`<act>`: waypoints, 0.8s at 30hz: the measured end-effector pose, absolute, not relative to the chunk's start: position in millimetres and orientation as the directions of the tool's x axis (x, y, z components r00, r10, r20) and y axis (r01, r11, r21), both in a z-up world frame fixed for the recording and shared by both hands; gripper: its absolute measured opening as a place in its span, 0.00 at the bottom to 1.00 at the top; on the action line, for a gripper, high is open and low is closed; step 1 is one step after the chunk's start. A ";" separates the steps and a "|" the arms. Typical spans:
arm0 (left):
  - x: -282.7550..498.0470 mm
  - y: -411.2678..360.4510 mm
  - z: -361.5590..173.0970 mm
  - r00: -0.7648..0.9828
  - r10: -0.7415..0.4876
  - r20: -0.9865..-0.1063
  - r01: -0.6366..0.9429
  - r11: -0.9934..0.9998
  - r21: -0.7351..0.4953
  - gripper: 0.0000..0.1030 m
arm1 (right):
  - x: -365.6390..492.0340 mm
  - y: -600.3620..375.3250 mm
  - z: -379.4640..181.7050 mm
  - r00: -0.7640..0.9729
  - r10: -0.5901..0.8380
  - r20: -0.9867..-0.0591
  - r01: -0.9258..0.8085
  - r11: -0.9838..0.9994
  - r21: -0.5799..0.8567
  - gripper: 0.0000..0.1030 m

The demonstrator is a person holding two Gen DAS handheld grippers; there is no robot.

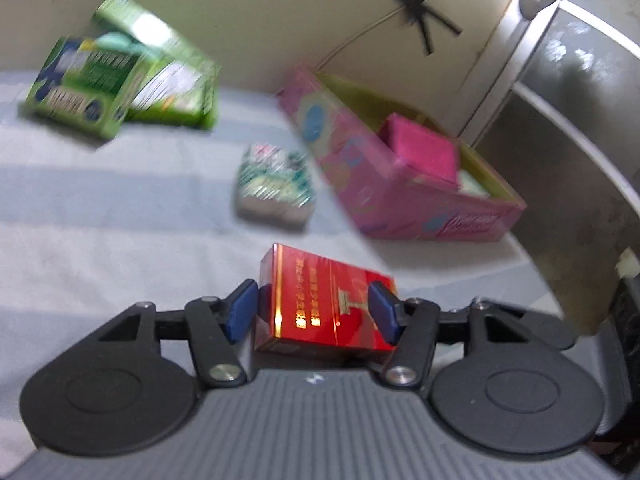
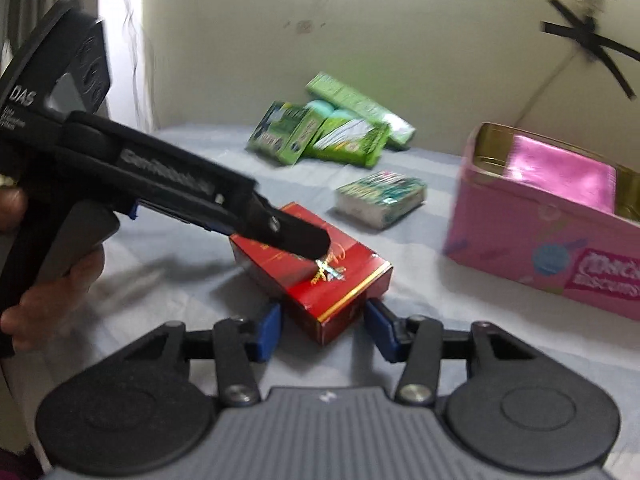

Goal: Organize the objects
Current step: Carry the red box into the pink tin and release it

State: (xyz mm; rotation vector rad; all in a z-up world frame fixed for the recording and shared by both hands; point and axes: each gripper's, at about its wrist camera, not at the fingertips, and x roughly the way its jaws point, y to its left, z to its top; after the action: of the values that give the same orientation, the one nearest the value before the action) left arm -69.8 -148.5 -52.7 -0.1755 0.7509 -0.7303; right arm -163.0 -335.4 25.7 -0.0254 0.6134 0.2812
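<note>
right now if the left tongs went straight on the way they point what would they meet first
The left tongs already have the red box between their pads, so that comes first. Beyond it, roughly in line, lies the small green-and-white packet on the pale cloth, though depth is hard to judge.

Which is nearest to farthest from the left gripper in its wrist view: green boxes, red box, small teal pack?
1. Red box: between the left gripper pads.
2. Small teal pack: just beyond, centre of the bed.
3. Green boxes: far left, by the wall.
</note>
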 end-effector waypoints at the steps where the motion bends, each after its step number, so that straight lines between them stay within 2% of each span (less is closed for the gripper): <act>1: -69.9 -153.3 -44.0 0.505 -0.672 -0.541 0.557 0.733 -0.390 0.60 | -166.1 -342.7 29.9 0.796 0.251 -0.551 -0.256 0.964 0.069 0.45; 7: -68.0 -225.3 13.4 0.521 -0.729 -0.443 0.671 0.671 -0.315 0.60 | -179.8 -398.4 70.4 0.910 0.132 -0.393 -0.125 0.991 0.045 0.45; 10: -57.0 -273.6 23.2 0.496 -0.755 -0.429 0.713 0.636 -0.294 0.60 | -177.4 -433.5 80.6 0.932 0.048 -0.358 -0.040 0.999 0.031 0.45; 16: -35.1 -362.0 12.3 0.467 -0.764 -0.446 0.729 0.618 -0.295 0.60 | -157.1 -497.6 80.3 0.927 -0.051 -0.371 0.067 0.997 0.029 0.46; 24: -15.5 -410.7 1.3 0.485 -0.733 -0.476 0.738 0.635 -0.226 0.61 | -133.3 -542.4 58.5 0.900 -0.089 -0.428 0.116 0.992 0.038 0.46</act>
State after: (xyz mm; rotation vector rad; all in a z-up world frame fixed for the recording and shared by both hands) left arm -15.5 -410.7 1.3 0.0090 0.5746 -0.8955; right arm -133.3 -542.4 58.5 0.0630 0.4394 -0.1064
